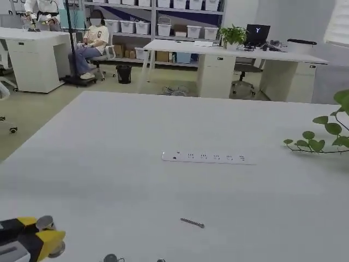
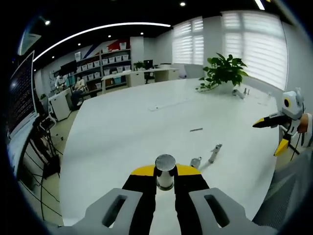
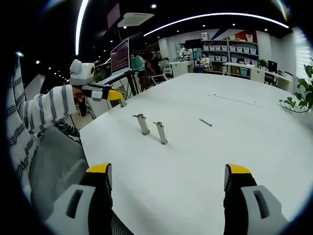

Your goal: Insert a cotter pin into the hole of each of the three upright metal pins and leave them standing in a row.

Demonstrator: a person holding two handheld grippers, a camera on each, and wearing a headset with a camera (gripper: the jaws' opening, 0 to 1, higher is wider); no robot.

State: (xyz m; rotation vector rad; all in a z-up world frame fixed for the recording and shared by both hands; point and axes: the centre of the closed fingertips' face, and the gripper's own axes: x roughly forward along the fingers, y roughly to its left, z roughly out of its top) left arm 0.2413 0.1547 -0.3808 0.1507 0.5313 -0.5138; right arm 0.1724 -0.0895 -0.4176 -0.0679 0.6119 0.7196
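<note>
1 silver cylindrical metal pin (image 2: 165,163) is clamped in the left gripper (image 2: 165,172) jaws. The right gripper (image 3: 166,178) jaws are spread wide, empty. 2 matching pins (image 3: 142,124) are stood on the white table (image 3: 205,161), near 1 thin cotter pin (image 3: 206,122).

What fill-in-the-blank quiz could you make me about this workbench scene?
1. The left gripper has its fingers shut on one short silver cylindrical metal pin, while the right gripper has its fingers ___.
2. ___ more silver metal pins stand upright, side by side.
3. The thin metal cotter pin lies loose on the ___ table, short of the long plastic power strip.
Missing words: open; two; white.
</note>
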